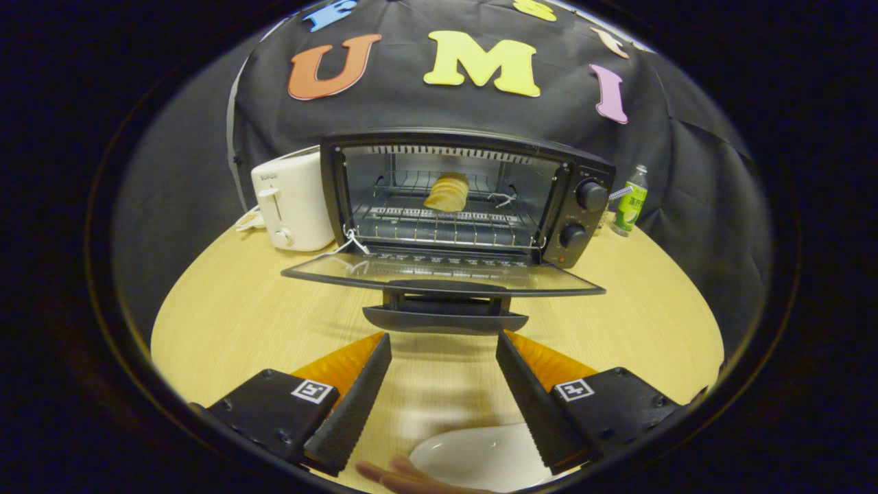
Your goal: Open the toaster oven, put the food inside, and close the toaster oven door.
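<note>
Gripper view first: I see my gripper (443, 343) with its fingers spread wide apart and nothing between them, only bare table (226, 322) showing in the gap. The fingertips sit just short of the toaster oven door (442, 271), which is folded fully down and lies flat, its dark handle (444, 318) jutting toward me just ahead of the tips, not touching them as far as I can tell.

Beyond the door stands the toaster oven (466, 199), its cavity open to me. The food (447, 192), a pale yellow ridged piece, already rests on the wire rack (446, 230) inside, toward the back and roughly centred. Two round knobs (582, 216) sit one above the other on the oven's right panel.

Just beside the oven's left wall I see a white pop-up toaster (291, 202), close to it, though I cannot tell whether they touch. On the oven's right, near the booth wall, stands a green-labelled bottle (631, 200).

Nearer to me than the fingers, low between them, lies a white plate (480, 456), and a person's fingertips (394, 475) rest at its near left rim.
</note>
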{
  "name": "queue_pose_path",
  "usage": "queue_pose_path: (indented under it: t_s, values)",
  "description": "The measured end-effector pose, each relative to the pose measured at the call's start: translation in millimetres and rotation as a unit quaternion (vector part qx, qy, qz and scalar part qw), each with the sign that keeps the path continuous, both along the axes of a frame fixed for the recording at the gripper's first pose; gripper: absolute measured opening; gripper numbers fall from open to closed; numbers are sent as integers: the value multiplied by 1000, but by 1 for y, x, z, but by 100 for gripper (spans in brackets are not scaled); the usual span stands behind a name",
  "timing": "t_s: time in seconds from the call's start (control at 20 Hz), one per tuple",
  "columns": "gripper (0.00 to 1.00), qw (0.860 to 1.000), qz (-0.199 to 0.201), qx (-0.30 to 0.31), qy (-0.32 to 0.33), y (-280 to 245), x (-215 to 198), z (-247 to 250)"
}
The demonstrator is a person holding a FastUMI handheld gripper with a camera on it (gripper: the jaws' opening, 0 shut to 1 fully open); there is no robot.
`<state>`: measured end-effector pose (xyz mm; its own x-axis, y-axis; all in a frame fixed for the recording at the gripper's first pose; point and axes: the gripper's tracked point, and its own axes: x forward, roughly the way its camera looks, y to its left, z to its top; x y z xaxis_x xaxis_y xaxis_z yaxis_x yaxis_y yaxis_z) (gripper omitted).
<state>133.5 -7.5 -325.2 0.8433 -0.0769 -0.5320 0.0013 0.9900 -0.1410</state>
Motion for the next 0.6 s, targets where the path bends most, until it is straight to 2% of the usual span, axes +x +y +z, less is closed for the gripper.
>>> queue_pose_path:
  t_s: [0.15,0.35,0.6]
  values:
    - [100,1000,2,-3,-17,2,3,10]
    - [100,997,14,-18,-72,4,15,37]
    - [100,997,10,19,-77,6,27,69]
